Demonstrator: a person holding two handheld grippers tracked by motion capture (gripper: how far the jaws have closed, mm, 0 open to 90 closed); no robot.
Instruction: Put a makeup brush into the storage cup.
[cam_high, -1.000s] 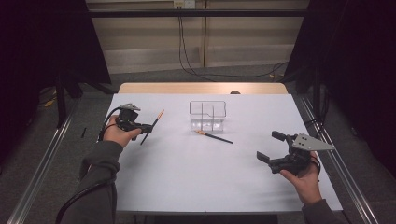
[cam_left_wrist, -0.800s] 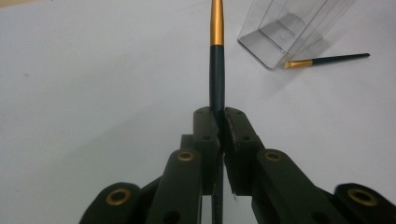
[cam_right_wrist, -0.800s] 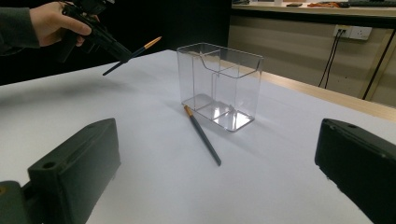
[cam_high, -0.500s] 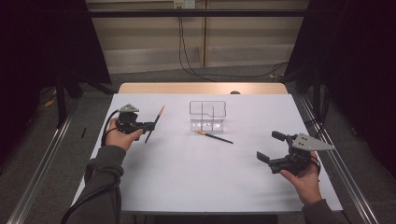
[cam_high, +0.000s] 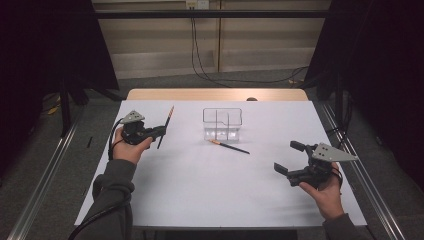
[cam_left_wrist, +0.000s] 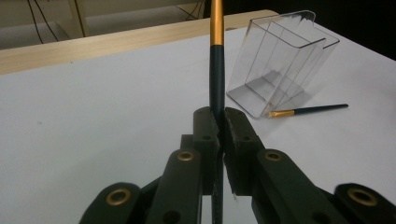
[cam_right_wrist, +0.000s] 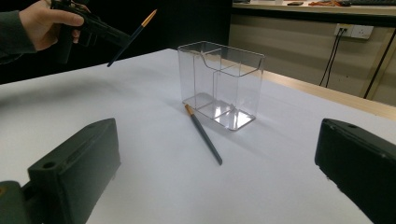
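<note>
Brush held up on the left

Left gripper (cam_high: 162, 131) has its jaws squeezed tight on a brush (cam_high: 165, 126). The jaws pinch the dark handle partway along. In the left gripper view the brush (cam_left_wrist: 216, 70) sticks straight up from the jaws, dark low down and gold higher up. From the high view this brush hangs in the air over the left part of the white table (cam_high: 200, 190), tilted, with its gold end pointing toward the far side. It is well apart from the clear box (cam_high: 222, 123).

The clear box stands upright near the middle of the table, toward the far edge. It has walls inside that split it into parts.

A second brush (cam_high: 229, 146) lies flat on the table just in front of the box. Its gold end is close to the box and its dark handle points away to the right. Nothing is touching it.

Right gripper (cam_high: 289, 157) is over the right side of the table, near the front. Its jaws are wide apart and hold nothing. In the right gripper view the two black jaws stand far to each side, with the box (cam_right_wrist: 222, 84) and the lying brush (cam_right_wrist: 203, 134) seen between them, farther off.
</note>
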